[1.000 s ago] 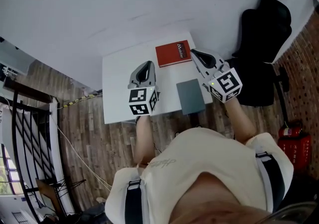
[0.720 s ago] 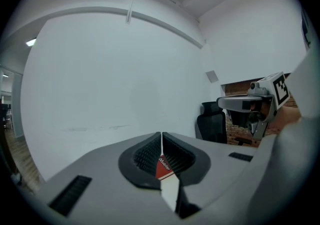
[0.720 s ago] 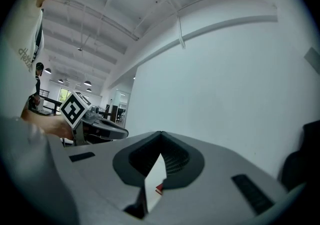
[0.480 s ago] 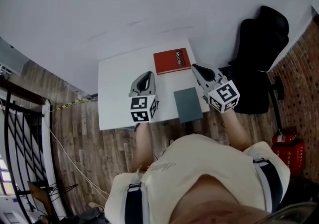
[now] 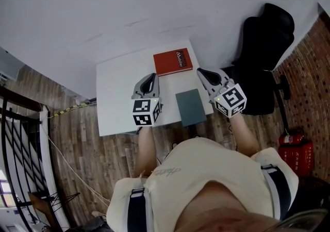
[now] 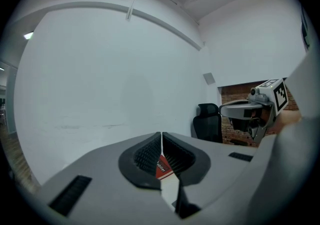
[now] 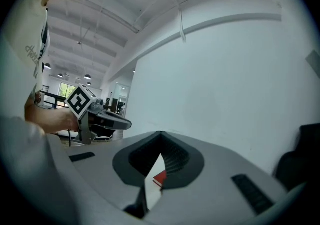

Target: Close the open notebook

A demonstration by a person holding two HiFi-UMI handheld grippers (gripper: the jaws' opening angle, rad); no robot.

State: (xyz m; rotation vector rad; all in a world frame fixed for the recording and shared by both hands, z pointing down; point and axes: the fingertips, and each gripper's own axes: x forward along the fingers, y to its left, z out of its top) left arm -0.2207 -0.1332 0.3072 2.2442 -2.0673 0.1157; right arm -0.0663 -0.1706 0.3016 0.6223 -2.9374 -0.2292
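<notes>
A grey-green notebook (image 5: 190, 106) lies flat with its cover down near the front edge of the white table (image 5: 116, 97). A red book (image 5: 172, 62) lies behind it, by the far edge. My left gripper (image 5: 152, 76) hovers over the table left of both, jaws shut and empty, pointing at the wall. My right gripper (image 5: 200, 70) hangs over the table's right edge beside the notebook, its tips together with nothing held. The red book (image 6: 161, 167) shows through the gap below the left gripper's (image 6: 161, 134) jaws. It also shows as the red book (image 7: 160, 178) under the right gripper (image 7: 161, 133).
A black office chair (image 5: 263, 45) stands just right of the table, close to my right arm. A red fire extinguisher (image 5: 294, 151) sits on the wooden floor by the brick wall. A white wall runs behind the table.
Both grippers have sunk a little toward the table, the right slightly more. Their jaws stay together. The books have not moved on the table.
</notes>
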